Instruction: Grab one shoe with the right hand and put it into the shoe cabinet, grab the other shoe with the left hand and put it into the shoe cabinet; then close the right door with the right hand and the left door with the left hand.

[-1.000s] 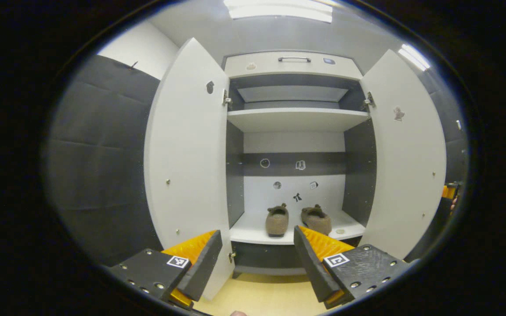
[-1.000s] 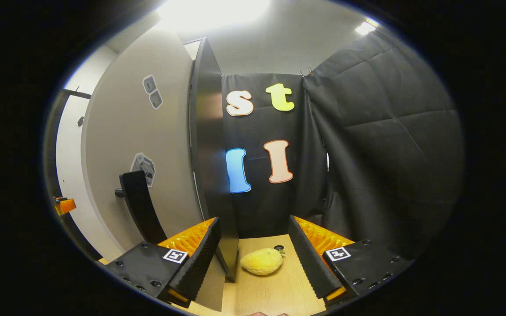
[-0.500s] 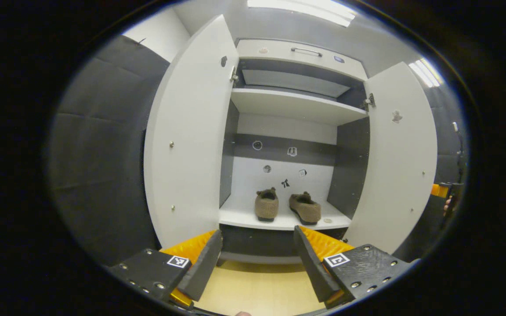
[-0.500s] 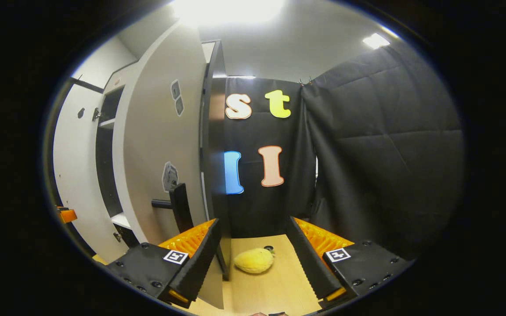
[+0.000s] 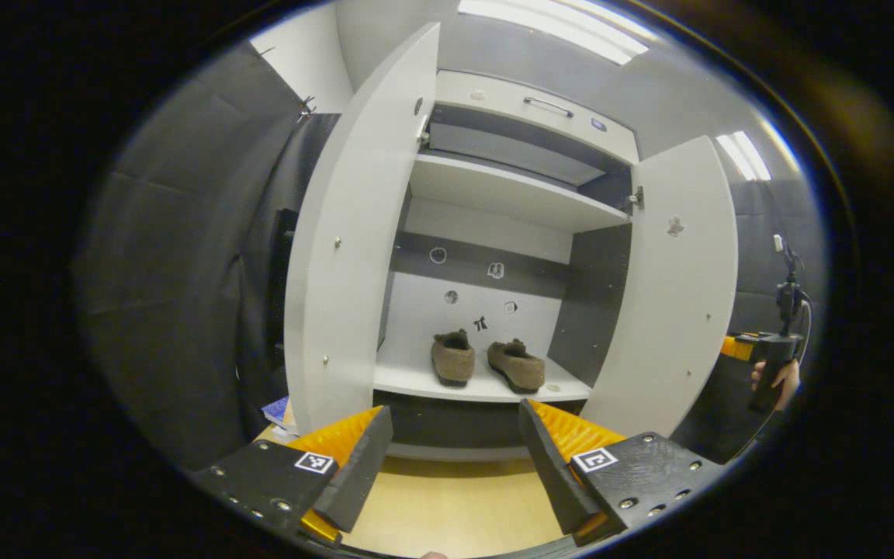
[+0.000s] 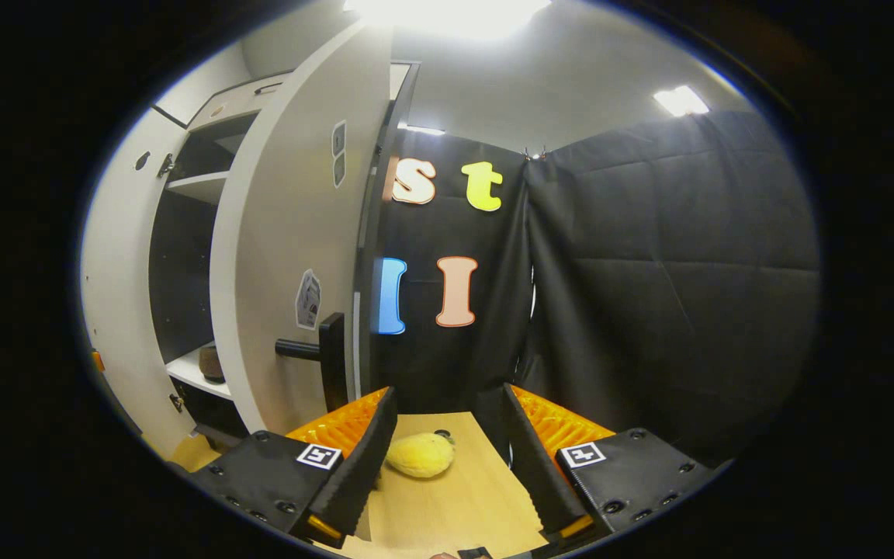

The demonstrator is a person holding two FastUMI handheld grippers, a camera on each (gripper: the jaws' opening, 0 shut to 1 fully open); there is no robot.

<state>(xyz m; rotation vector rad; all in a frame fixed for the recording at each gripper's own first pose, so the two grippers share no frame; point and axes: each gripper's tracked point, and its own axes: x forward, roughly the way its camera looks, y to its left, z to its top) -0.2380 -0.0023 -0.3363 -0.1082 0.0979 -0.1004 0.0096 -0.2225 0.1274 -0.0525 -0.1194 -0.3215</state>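
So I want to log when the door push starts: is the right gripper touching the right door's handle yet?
Apart. In the right gripper view the right gripper is open, and the handle on the right door stands clear above its left finger, with door surface between.

A yellow plush toy (image 6: 419, 455) lies on the light wooden floor (image 6: 462, 505), near the foot of the black cloth wall (image 6: 672, 272). At the floor's left edge in the left gripper view some books (image 5: 279, 412) lie — partly hidden. Ceiling lights (image 5: 556, 27) shine above.
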